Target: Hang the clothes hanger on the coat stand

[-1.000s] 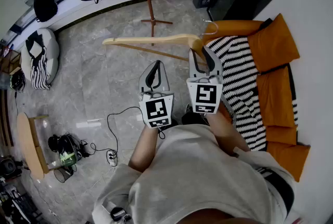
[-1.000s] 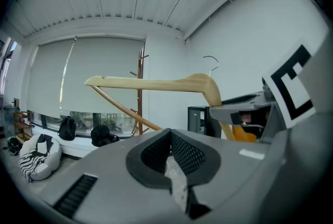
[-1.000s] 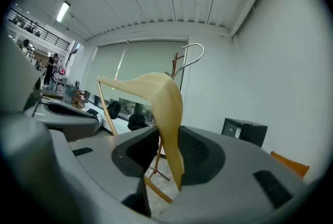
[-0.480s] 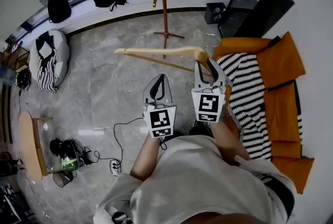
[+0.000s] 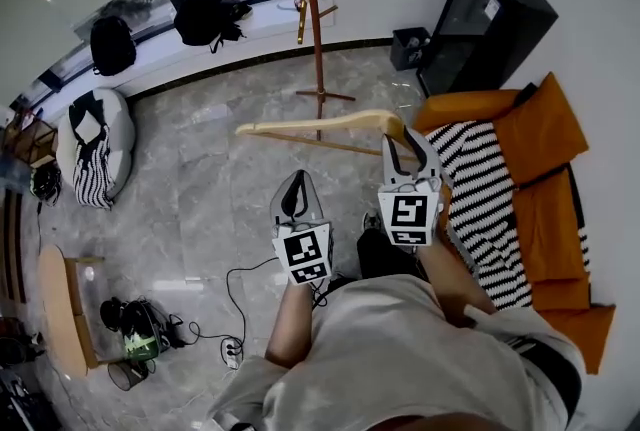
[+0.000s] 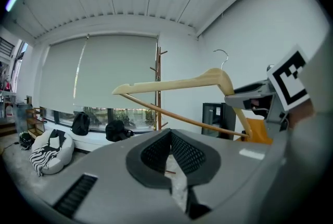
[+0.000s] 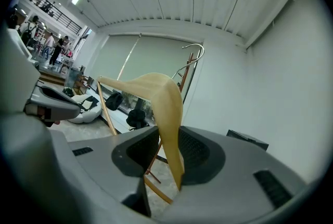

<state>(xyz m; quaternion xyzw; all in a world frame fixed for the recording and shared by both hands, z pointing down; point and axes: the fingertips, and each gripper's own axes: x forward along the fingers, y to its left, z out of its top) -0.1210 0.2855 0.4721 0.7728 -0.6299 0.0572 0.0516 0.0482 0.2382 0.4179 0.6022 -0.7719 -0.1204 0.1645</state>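
A pale wooden clothes hanger (image 5: 320, 122) with a metal hook is held out level above the floor. My right gripper (image 5: 406, 147) is shut on its right arm, just below the shoulder. In the right gripper view the hanger (image 7: 165, 108) runs down between the pads, its hook (image 7: 193, 53) pointing up. The brown wooden coat stand (image 5: 316, 19) rises beyond the hanger, near the wall, apart from it. My left gripper (image 5: 296, 189) hangs lower and to the left, shut and empty. From the left gripper (image 6: 169, 153) view the hanger (image 6: 177, 82) crosses in front of the coat stand (image 6: 157, 90).
A black cabinet (image 5: 482, 19) stands at the back right. A sofa with orange cushions (image 5: 545, 134) and a striped blanket (image 5: 490, 199) is at the right. Backpacks (image 5: 205, 14) lie on the window ledge; a beanbag (image 5: 90, 139), a small wooden table (image 5: 58, 304) and floor cables (image 5: 240, 289) are at the left.
The person has stepped toward the coat stand, carrying the hanger along; the stand now looms closer and more upright. Both grippers keep their states.
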